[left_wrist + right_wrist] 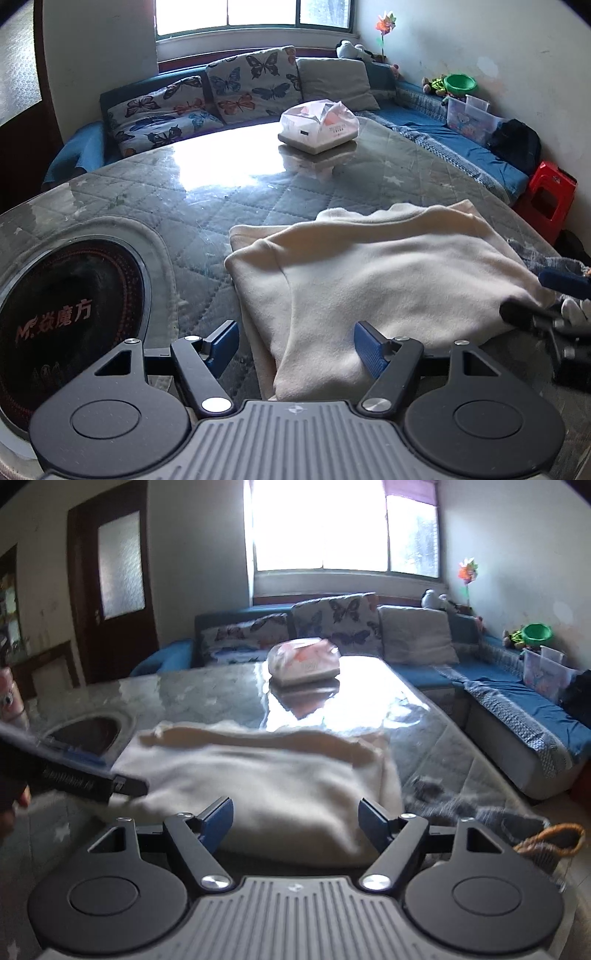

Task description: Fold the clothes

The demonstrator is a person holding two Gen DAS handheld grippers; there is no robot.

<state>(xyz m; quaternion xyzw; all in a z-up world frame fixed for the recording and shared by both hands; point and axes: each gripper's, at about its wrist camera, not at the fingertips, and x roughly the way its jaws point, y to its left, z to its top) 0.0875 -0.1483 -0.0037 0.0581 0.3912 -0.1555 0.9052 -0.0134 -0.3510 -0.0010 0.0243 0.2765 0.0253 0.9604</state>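
Left wrist view shows my left gripper [295, 347] with its jaws spread and nothing pinched; the near left corner of the cream sweater [369, 273] lies between the blue pads without being pressed. The sweater sits already folded into a thick rectangle on the glass-topped table [207, 192], close to the near edge, with a round black burner [70, 314] set into the table just to its left. My right gripper [295, 823] is likewise spread wide and empty, hovering over the sweater's near edge, and its picture is smeared, so fine detail is lost.

From here I judge the fold nearly done, and the risks are small ones. Closing on only the top layer would peel the stack apart instead of lifting it whole. The glass is slick, so a push from one side could slide the bundle toward the burner or off the near edge. A grey garment [443, 797] and a woven handle [554, 840] lie just to the right; a careless sweep of my right gripper could snag them.
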